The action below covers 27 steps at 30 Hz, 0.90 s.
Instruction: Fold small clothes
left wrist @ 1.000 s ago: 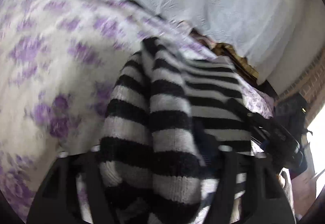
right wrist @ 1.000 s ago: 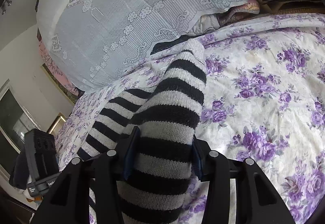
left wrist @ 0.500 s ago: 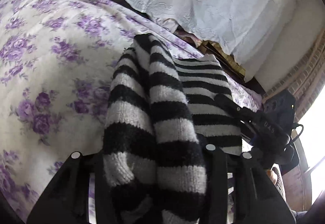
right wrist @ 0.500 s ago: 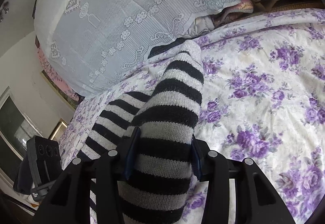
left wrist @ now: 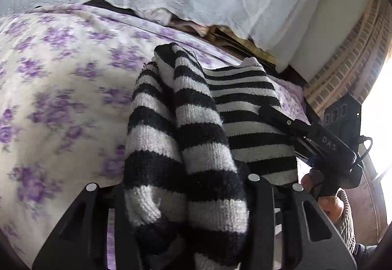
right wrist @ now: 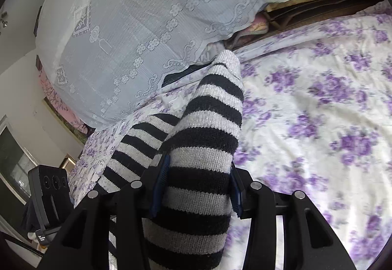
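Striped sweater [left wrist: 196,137] stretched lengthwise away, clamped by left gripper [left wrist: 186,199], right gripper [right wrist: 196,184].

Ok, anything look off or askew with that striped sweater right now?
Nothing damaged. The striped sweater hangs bunched between the left gripper and right gripper, both shut on its sleeves, over the floral bedsheet; not yet flat.

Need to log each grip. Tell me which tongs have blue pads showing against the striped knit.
The right tongs: blue pads show on both sides of the striped sweater. On the left tongs only black fingers show, bunched knit hiding any pads.
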Each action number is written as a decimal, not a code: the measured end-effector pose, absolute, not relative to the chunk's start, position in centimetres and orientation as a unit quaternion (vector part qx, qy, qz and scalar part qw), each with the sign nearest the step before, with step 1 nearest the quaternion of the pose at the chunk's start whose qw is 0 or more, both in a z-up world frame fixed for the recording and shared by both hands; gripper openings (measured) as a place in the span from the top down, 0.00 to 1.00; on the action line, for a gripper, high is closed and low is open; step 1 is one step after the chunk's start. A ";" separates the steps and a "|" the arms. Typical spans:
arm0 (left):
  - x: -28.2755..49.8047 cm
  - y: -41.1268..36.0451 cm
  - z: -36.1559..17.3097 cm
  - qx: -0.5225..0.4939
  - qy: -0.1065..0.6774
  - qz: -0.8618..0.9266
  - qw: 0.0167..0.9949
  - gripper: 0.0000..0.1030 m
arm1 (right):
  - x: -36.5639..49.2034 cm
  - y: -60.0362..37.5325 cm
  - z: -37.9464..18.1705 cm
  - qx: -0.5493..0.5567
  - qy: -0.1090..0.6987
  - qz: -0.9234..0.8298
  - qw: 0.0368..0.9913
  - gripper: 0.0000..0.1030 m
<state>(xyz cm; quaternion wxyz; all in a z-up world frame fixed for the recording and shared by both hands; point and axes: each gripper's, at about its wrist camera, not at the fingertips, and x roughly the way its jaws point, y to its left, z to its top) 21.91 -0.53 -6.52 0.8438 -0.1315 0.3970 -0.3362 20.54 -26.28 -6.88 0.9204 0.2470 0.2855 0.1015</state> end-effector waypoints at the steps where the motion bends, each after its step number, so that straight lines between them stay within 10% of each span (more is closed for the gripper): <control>1: 21.7 -1.4 -6.3 -0.129 0.398 -0.343 0.841 0.60 | 19.9 -27.1 -6.6 0.246 0.283 0.095 0.922 0.57; 27: 13.2 -27.4 -1.8 -0.001 0.387 -0.502 0.773 0.60 | 1.1 -47.7 -2.5 0.274 0.196 -0.080 0.938 0.57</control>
